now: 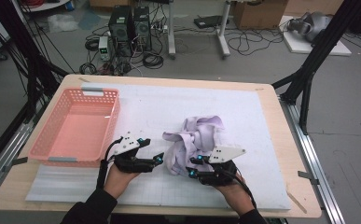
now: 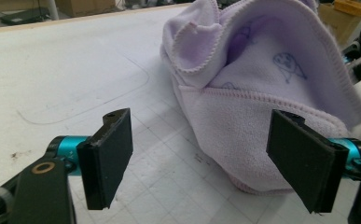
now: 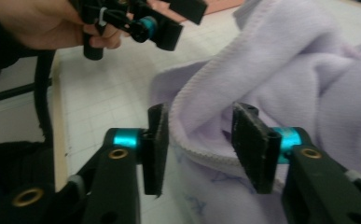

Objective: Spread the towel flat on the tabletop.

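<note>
A crumpled lilac cloth (image 1: 194, 137) lies in the middle of the white mat (image 1: 243, 116). My left gripper (image 1: 158, 158) sits just left of the cloth's near end. In the left gripper view my left gripper (image 2: 201, 140) is wide open, and the cloth (image 2: 243, 93) bulges between and beyond the jaws, nearer the right pad (image 2: 299, 154). My right gripper (image 1: 192, 168) is at the cloth's near edge. In the right gripper view my right gripper (image 3: 199, 135) is half open, with a hemmed fold of cloth (image 3: 201, 130) between its pads; no squeeze is visible.
An empty pink basket (image 1: 99, 93) stands on the table's left side, close to my left hand. The mat's right half and far part are bare. The other hand and its gripper (image 3: 169, 23) show at the top of the right gripper view.
</note>
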Demonstrator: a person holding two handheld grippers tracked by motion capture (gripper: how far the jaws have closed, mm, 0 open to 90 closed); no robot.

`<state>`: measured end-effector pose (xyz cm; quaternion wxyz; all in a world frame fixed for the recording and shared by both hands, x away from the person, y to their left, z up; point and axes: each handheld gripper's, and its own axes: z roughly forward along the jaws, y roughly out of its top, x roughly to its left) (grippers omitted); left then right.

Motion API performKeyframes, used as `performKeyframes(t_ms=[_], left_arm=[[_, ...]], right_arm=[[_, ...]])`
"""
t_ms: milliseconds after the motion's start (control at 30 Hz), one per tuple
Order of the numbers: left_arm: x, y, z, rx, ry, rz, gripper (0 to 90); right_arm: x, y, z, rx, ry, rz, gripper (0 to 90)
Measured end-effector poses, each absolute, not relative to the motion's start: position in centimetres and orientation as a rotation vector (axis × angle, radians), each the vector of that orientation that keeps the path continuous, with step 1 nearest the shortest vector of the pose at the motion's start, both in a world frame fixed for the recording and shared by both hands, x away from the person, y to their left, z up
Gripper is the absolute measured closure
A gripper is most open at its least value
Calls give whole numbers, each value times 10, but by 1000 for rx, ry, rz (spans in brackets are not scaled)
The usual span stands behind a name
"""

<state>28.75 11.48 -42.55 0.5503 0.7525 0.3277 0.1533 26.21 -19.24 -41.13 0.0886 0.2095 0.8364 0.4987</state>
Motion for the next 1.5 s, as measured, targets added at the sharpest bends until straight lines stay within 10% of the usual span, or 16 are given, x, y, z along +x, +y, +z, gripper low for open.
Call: performKeyframes(t_ms=[267,1000,1233,1500], left_arm=[[288,113,-427,1785,775,353,246],[288,112,-427,1789,794,352,257],[289,102,-426,1804,743,264,376],[292,66,-416,1828,645,201,369]], right_arm=[[260,-189,-414,562,2512,1406,865],[262,-320,-400,1140,2093,996,869],[259,-326,-394,1179,1987,1160,562],[258,-320,-387,1137,1957,1318,480]])
